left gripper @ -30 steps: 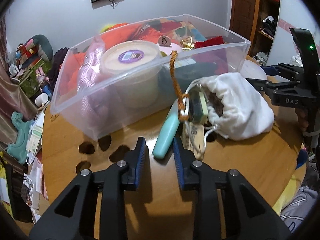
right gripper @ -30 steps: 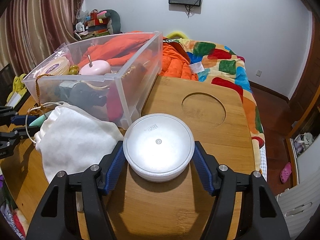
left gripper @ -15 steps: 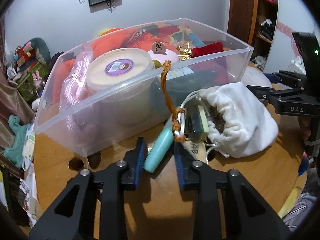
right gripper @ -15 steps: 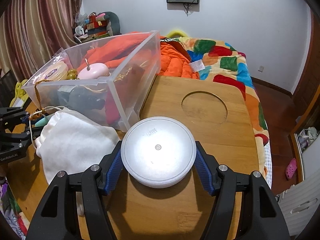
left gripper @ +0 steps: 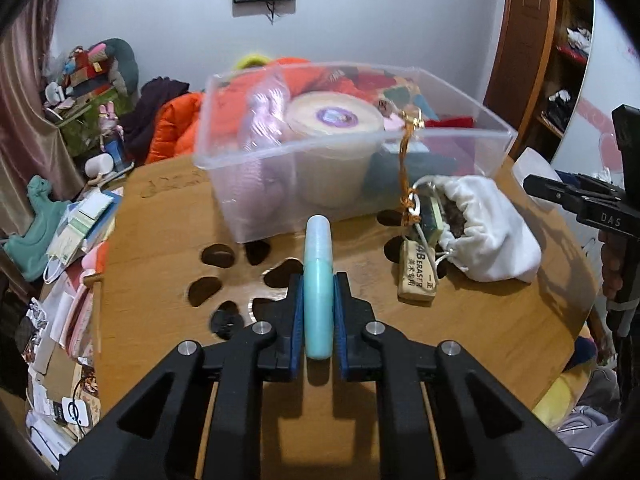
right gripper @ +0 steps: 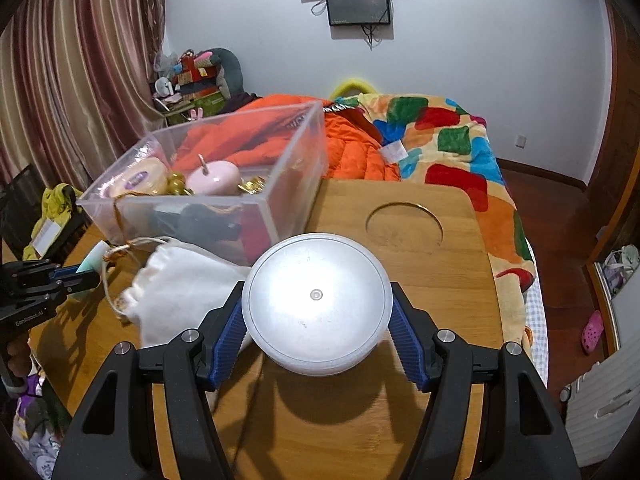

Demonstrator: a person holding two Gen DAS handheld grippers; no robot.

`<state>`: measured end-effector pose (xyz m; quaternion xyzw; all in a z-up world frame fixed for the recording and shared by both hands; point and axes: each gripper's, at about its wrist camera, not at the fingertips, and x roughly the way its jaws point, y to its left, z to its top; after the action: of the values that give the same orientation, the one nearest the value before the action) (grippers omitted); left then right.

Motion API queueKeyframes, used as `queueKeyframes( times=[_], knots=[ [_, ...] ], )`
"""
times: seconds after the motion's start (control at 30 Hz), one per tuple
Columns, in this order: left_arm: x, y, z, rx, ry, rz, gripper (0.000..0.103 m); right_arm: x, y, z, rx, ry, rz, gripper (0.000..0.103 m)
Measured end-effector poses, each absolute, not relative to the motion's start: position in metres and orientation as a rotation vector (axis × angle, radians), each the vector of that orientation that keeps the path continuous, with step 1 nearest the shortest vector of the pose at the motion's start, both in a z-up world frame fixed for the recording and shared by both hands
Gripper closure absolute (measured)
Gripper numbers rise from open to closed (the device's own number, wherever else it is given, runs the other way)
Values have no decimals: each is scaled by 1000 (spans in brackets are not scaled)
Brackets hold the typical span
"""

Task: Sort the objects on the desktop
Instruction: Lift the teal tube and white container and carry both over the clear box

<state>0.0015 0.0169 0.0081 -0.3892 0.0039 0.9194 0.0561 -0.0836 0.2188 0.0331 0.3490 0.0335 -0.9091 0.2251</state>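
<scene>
One tube (left gripper: 318,280), one pouch (left gripper: 488,228), one bin (left gripper: 352,148).

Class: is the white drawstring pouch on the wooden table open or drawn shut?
Open. The white drawstring pouch gapes at its gathered mouth, showing dark contents inside.

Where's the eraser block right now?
In the left wrist view the eraser block lies on the wooden table, right of centre, against the white drawstring pouch in front of the clear bin.
</scene>
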Motion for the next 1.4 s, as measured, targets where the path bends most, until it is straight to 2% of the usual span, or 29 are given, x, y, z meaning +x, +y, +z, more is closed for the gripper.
queueKeyframes(
  times=[0.6,1.0,1.4],
  knots=[
    [7,15,61,-931,-7,2893,90,-69,191,80,806,116,-2495,41],
    [-22,11,84,-823,-37,2912,90,-89,162,101,727,117,-2463,41],
    [-69,9,94,-837,-40,2876,90,-124,143,96,746,122,-2428,41]
  ],
)
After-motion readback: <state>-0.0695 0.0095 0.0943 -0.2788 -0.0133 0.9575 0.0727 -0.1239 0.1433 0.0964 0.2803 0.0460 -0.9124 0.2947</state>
